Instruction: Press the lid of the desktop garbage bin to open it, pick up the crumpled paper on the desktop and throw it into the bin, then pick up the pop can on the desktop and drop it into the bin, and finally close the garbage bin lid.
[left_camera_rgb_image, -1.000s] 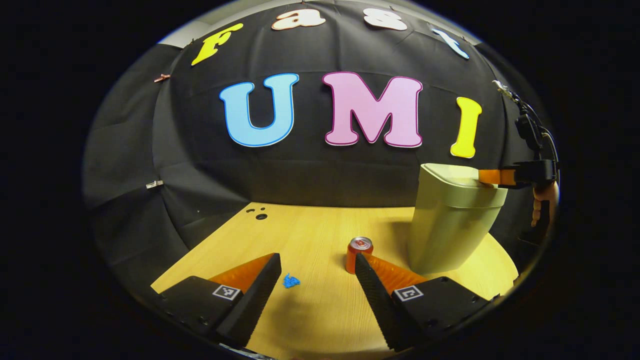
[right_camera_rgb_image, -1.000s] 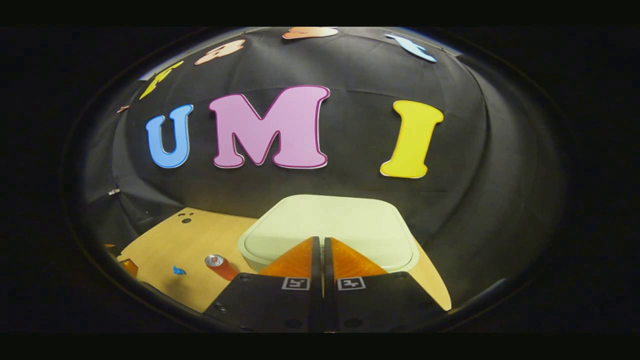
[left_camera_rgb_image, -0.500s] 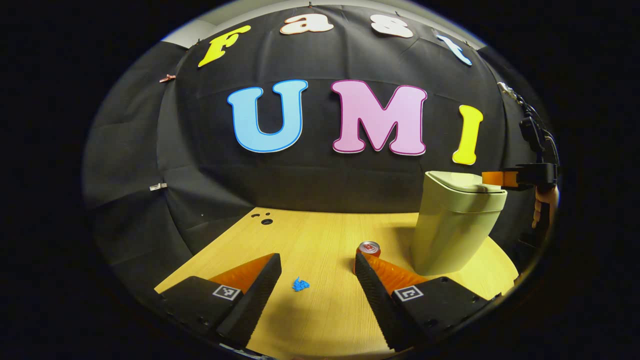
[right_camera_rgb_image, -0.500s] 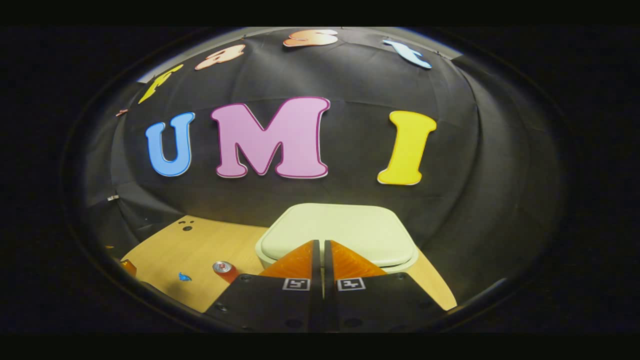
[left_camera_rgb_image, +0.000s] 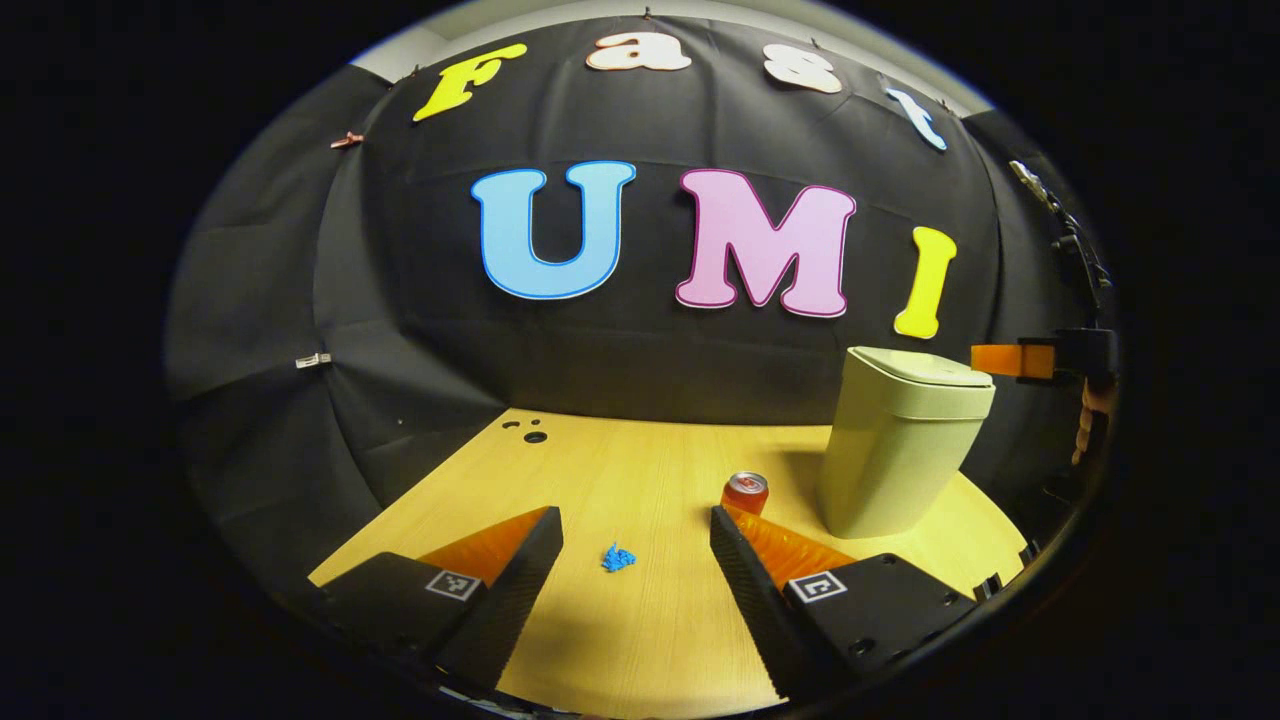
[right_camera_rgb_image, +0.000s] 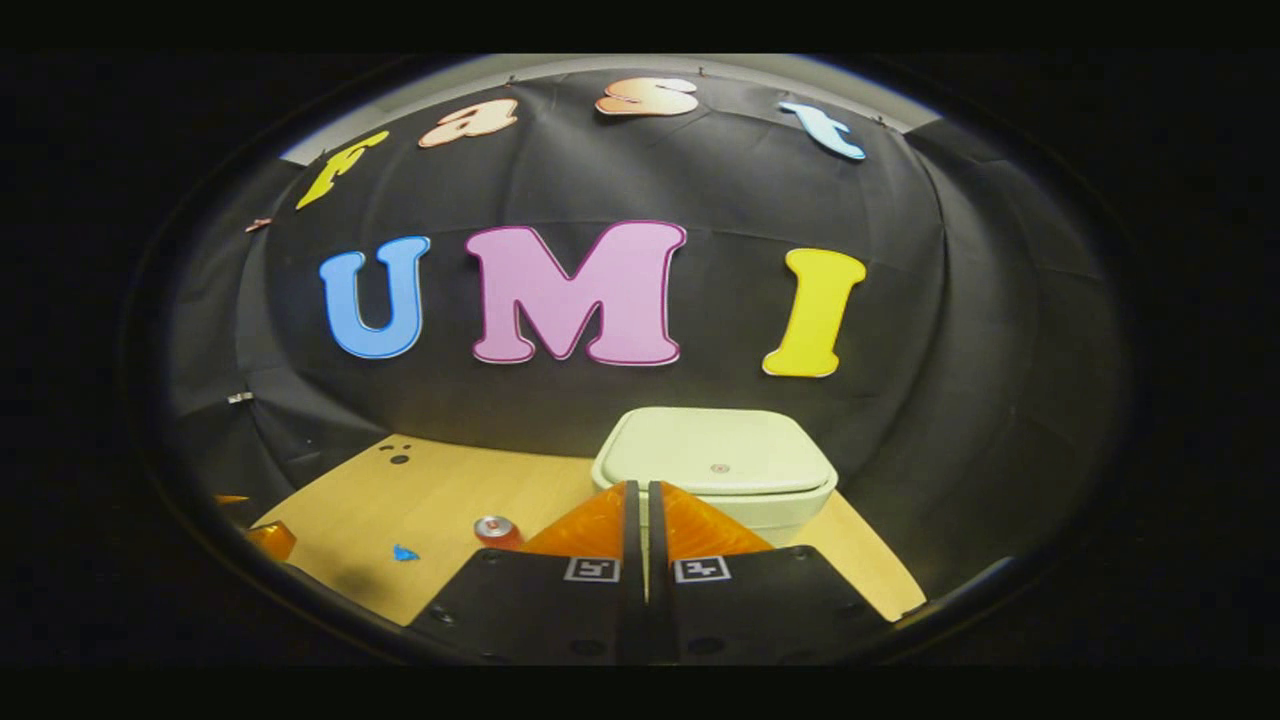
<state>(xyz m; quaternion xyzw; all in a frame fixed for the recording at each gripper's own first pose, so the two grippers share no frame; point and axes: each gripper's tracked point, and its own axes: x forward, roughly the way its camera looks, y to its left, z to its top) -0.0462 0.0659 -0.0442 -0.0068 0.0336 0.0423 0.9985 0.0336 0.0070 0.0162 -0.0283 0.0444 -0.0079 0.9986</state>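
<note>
Garbage bin (left_camera_rgb_image: 900, 450), pale green and tapered, stands upright on the wooden desktop (left_camera_rgb_image: 650, 640), close to the black cloth wall. Its lid (right_camera_rgb_image: 718, 455) lies flat and closed, with a small mark near its front edge. The pop can (left_camera_rgb_image: 745, 493) stands upright just beside the bin, on the side away from the right gripper, and the blue crumpled paper (left_camera_rgb_image: 618, 558) lies farther from the bin, well apart from the can.

Step 1 of 4, pressing the lid open, looks to be the one in hand, and nothing has gone into the bin yet as far as the closed lid suggests. The next move calls for a firm downward push on the lid's front edge until it releases.

The right gripper (right_camera_rgb_image: 640, 490) is held level at lid height, its 2 fingers closed together with nothing between them, tips just short of the bin's near rim and apart from it. The left gripper (left_camera_rgb_image: 636, 520) hovers low over the desktop with fingers spread wide, empty, aimed toward the paper and can.
</note>
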